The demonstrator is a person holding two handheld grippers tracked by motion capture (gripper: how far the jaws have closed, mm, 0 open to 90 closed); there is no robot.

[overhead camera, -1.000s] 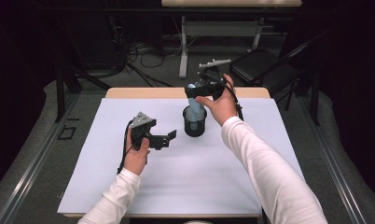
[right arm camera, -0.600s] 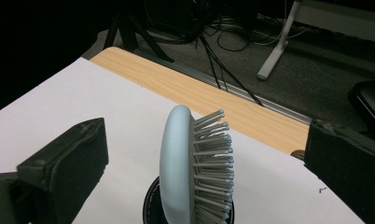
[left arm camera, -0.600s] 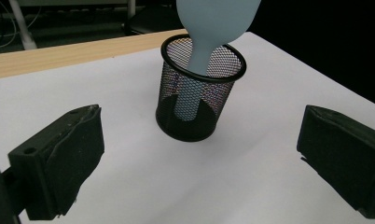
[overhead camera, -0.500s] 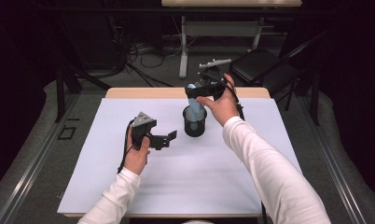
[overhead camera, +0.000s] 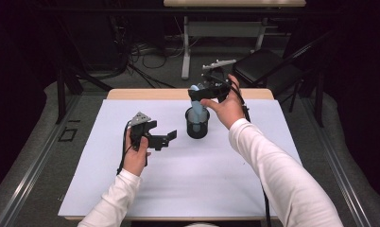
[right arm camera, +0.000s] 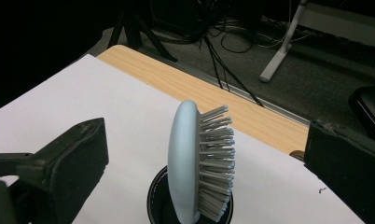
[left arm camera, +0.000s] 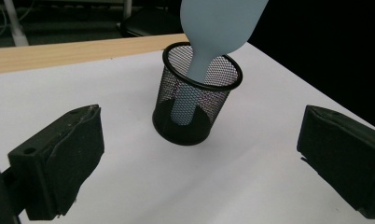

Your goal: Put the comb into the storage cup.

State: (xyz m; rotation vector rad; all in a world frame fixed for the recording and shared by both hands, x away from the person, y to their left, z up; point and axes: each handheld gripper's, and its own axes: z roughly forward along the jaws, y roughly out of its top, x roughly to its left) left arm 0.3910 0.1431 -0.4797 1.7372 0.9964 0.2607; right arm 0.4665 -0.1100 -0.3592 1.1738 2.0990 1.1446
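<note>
A pale blue hairbrush (overhead camera: 196, 108) stands handle-down in a black mesh cup (overhead camera: 197, 125) near the far middle of the white table cover (overhead camera: 226, 189). My right gripper (overhead camera: 198, 92) is open around the brush head, one jaw on each side and neither touching it. In the right gripper view the brush (right arm camera: 185, 158) rises out of the cup (right arm camera: 154, 201) with its bristles facing right, between the jaws of the right gripper (right arm camera: 206, 140). My left gripper (overhead camera: 168, 138) hovers left of the cup, open and empty. It (left arm camera: 199, 158) looks at the cup (left arm camera: 197, 100) and the brush handle (left arm camera: 190, 88).
The table's wooden far edge (overhead camera: 145, 94) shows beyond the white cover. Behind the table are a black chair (overhead camera: 268, 66), desk legs (overhead camera: 185, 52) and cables on the floor. The dark metal frame rails (overhead camera: 32, 161) run along both sides.
</note>
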